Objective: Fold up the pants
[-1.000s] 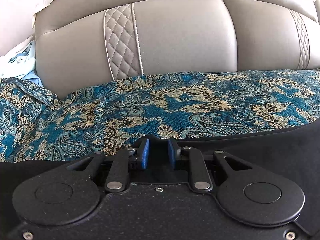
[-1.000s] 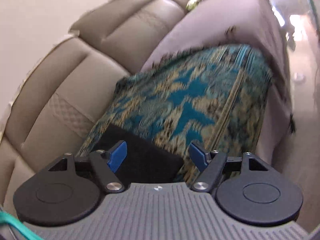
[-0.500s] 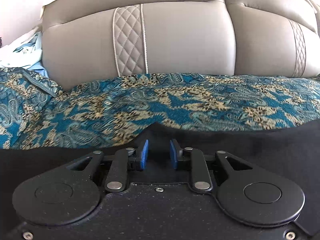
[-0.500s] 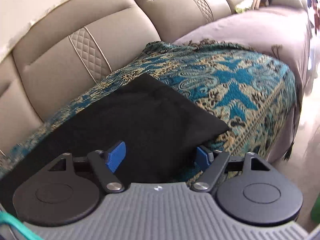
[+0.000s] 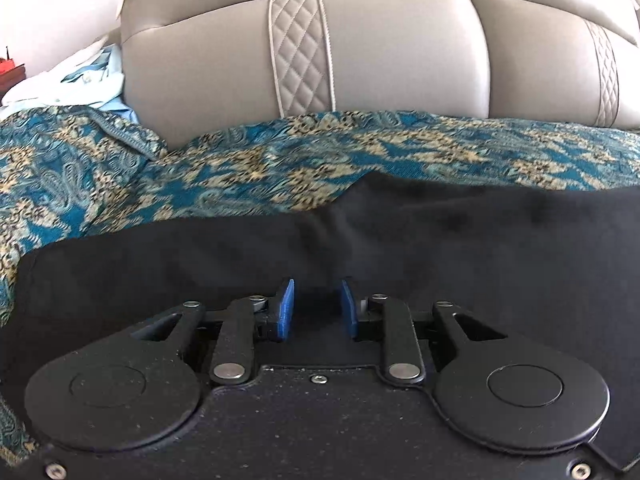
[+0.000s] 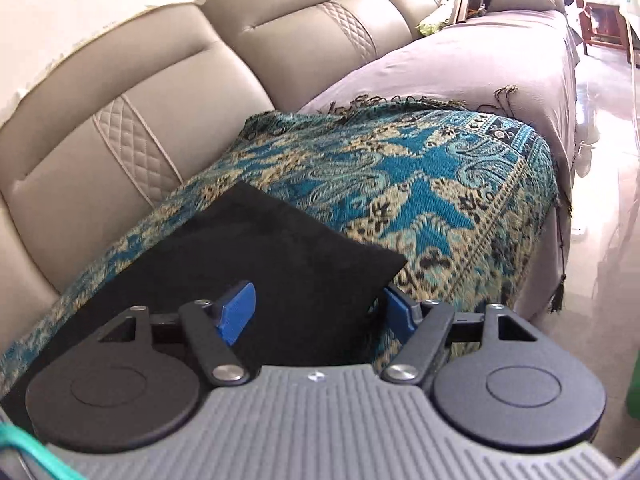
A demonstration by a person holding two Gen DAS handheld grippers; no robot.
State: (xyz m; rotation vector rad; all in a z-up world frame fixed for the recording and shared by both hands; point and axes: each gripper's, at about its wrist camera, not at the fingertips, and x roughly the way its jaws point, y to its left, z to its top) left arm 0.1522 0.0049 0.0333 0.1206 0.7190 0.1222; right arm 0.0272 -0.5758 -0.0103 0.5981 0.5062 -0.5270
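The black pants (image 5: 440, 240) lie flat on a teal and gold patterned throw (image 5: 240, 168) over the sofa seat. My left gripper (image 5: 316, 304) hovers low over them, well back from their far edge. Its blue pads stand a little apart and only dark cloth shows in the gap, with nothing visibly pinched. In the right wrist view the pants (image 6: 280, 248) end in a folded corner. My right gripper (image 6: 318, 296) stands wide around that corner, its jaws closing. The cloth lies between the pads, which are not pressing on it.
The beige leather backrest (image 5: 400, 48) rises right behind the throw. Light blue and white clothes (image 5: 92, 76) are heaped at the far left. To the right the seat carries a mauve cover (image 6: 480, 60), then drops to a shiny floor (image 6: 608, 160).
The left gripper drew back from the pants' far edge, so much more black cloth shows ahead of it. The right gripper rolled upright and swung over the pants' corner.
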